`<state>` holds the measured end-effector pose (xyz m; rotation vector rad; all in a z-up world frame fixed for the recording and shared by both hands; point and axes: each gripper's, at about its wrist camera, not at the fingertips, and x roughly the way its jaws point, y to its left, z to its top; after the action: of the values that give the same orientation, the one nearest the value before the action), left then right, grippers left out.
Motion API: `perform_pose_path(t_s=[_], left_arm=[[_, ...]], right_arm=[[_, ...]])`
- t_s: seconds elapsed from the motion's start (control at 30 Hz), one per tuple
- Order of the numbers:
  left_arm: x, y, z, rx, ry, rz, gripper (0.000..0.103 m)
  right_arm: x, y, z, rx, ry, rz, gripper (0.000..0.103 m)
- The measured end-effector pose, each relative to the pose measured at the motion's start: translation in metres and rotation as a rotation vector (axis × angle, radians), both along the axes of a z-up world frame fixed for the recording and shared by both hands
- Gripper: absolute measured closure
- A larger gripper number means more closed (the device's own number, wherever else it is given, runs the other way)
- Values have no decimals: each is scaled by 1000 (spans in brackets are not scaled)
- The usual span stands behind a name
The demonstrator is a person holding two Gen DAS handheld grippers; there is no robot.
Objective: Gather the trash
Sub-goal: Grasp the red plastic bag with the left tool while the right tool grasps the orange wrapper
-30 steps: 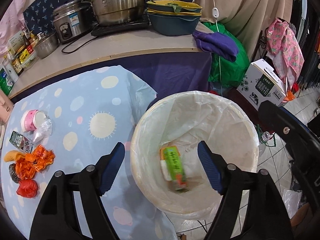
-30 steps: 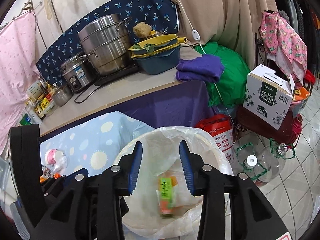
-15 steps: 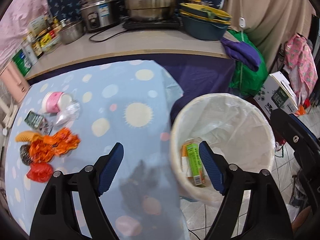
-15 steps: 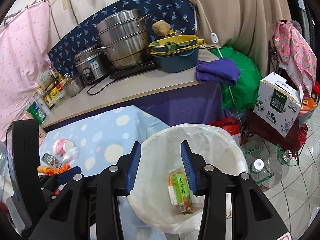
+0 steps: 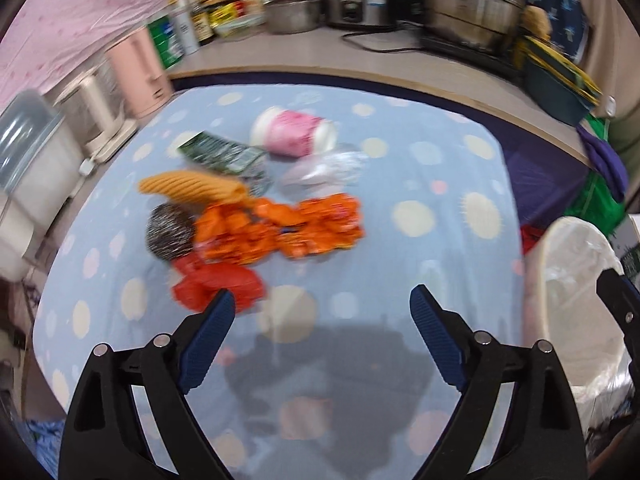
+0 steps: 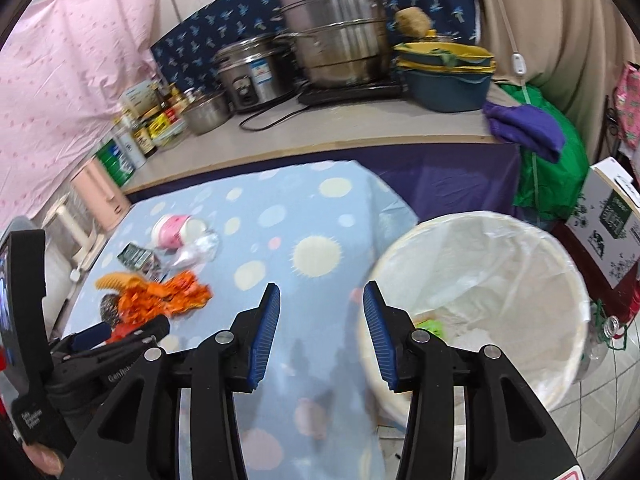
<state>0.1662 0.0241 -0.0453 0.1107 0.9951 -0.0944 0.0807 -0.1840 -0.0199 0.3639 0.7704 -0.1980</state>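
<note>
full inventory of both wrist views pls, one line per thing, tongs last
tablecloth: 1, light blue with dots, on the table
orange wrapper: 1, orange, crumpled, mid-pile
red wrapper: 1, red, nearest the left tongs
scrubber: 1, steel, left of the orange wrapper
pink cup: 1, pink and white, on its side, far end
clear bag: 1, beside the pink cup
green packet: 1, dark green, left of the cup
bin: 1, white liner, right of the table
carton: 1, green, in the bin
pots: 2, steel, on the counter
left tongs: opening, nothing between
right tongs: open, nothing between
</note>
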Motion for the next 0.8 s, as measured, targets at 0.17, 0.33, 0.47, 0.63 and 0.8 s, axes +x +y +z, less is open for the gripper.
perform_pose_path(t_s=[0.17, 0.33, 0.47, 0.63, 0.8], left_arm=[[13, 50, -9, -9, 25, 102, 16], [20, 84, -21, -26, 55, 155, 16], [27, 100, -30, -59, 78, 170, 14], [38, 105, -36, -81, 82, 173, 12], [50, 107, -44, -86, 98, 172, 12]], right_arm=[[22, 38, -9, 2, 19, 79, 57], [50, 77, -18, -12, 29, 153, 50], [71, 98, -25, -18, 34, 194, 43], [100, 115, -37, -21, 54, 223, 39], [126, 122, -49, -5, 75, 231, 38]])
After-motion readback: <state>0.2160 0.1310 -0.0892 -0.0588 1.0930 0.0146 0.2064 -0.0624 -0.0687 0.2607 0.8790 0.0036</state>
